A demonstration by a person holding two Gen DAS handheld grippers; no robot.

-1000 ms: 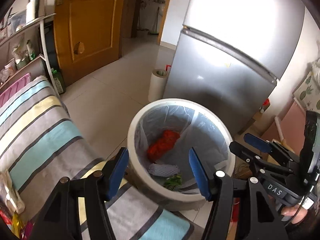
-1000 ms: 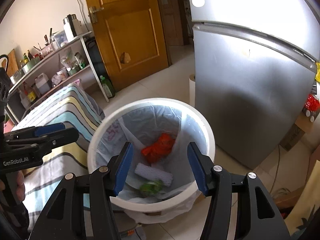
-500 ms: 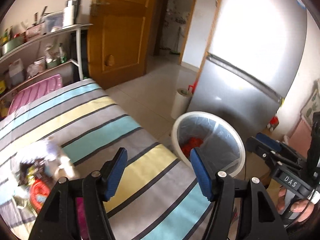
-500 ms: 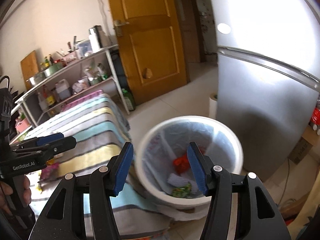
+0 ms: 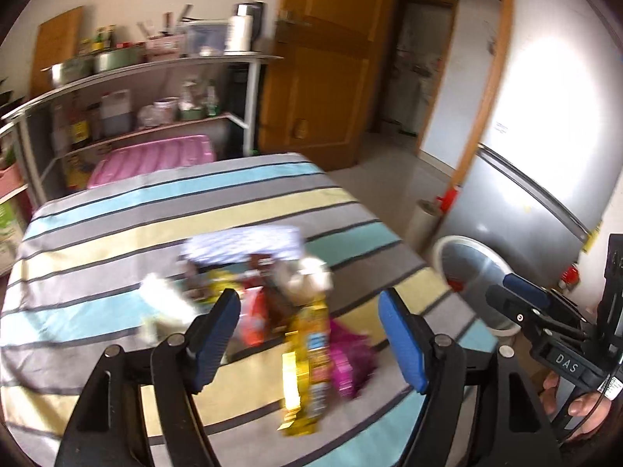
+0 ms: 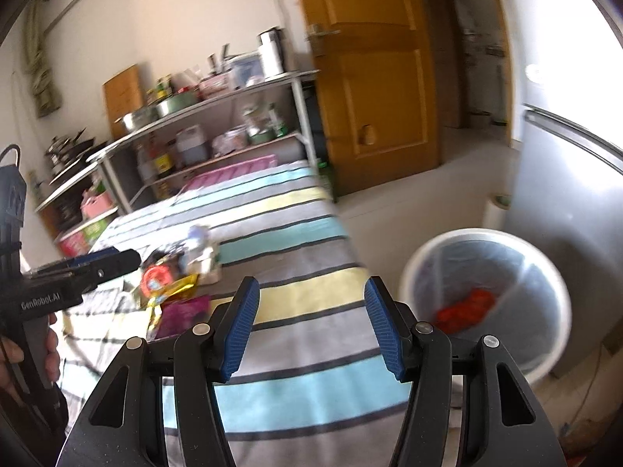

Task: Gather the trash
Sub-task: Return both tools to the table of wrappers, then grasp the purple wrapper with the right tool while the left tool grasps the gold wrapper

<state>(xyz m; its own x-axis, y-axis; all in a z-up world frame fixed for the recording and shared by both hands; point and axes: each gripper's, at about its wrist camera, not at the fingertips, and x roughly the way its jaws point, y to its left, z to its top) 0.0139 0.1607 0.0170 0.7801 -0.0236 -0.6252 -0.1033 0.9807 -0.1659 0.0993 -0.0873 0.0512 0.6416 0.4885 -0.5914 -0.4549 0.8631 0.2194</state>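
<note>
— Claw check first: our left claw point(image 5: 307, 336) is spread wide with nothing between its blue pads, and its jaws have just been opening further. Our right claw point(image 6: 311, 329) is spread as well, also empty.

— Good. Where is the trash from here?

— The trash pile point(image 5: 268, 295) lies on the striped desk point(image 5: 117, 214), just ahead of the left claw and partly framed by its pads. From the right claw it sits ahead and off to the left, near the tip of the left claw.

— What do we reach for?

— We judge the gold wrapper point(image 5: 305, 366) the easiest: it is nearest the left claw, long and thin. The magenta packet point(image 5: 350, 354) lies just beside it, toward the right pad. We should come down over one piece only, pads on either side of its narrow width, and close gently, since foil will likely slip or crumple. The view is blurred, so we cannot tell how the pieces overlap.

— And the bin?

— The white bin point(image 6: 483, 299) stands on the floor to the right of the right claw, off the desk's edge, against the fridge point(image 6: 564, 202). It is lined with a clear bag and already holds something red point(image 6: 465, 309); anything else in it we cannot make out.
</note>
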